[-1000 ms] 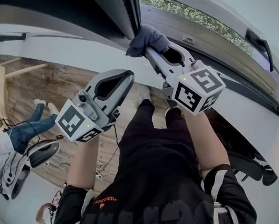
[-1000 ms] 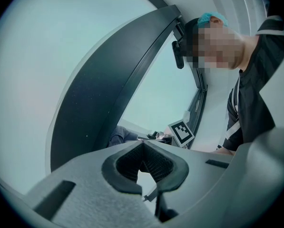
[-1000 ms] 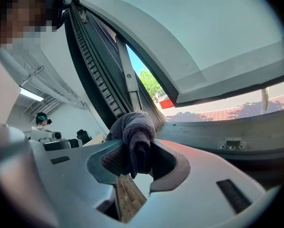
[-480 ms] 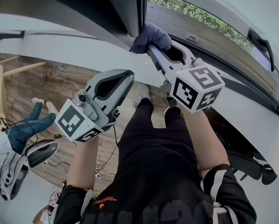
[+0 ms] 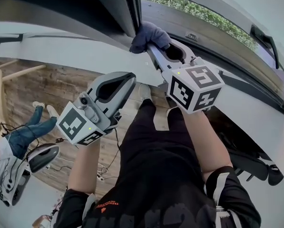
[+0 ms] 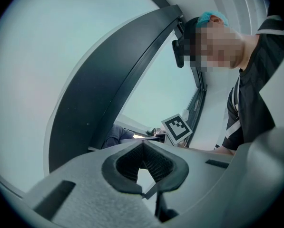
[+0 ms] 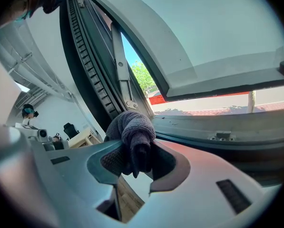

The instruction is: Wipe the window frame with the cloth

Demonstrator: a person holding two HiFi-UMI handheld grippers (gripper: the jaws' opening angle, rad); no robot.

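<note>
A dark blue-grey cloth (image 5: 149, 34) is bunched in my right gripper (image 5: 153, 45), which is shut on it. The cloth presses against the foot of the dark window frame upright (image 5: 127, 6), where it meets the sill. In the right gripper view the cloth (image 7: 132, 132) fills the jaws, with the ribbed frame (image 7: 92, 80) just behind it and the grey sill (image 7: 227, 122) to the right. My left gripper (image 5: 129, 78) hangs lower left, shut and holding nothing, away from the frame. In the left gripper view its jaws (image 6: 144, 146) are shut, facing the dark frame (image 6: 113, 80).
The open sash with its black handle (image 5: 263, 38) runs along the upper right. Greenery (image 5: 189, 11) lies outside. Below, a wooden floor (image 5: 42, 87), a seated person's jeans (image 5: 27, 132) and a spare gripper (image 5: 23, 167) at lower left.
My right gripper with the cloth has shifted slightly right, then back left and up at the frame's foot, rolling a little. The left gripper has stayed still.
</note>
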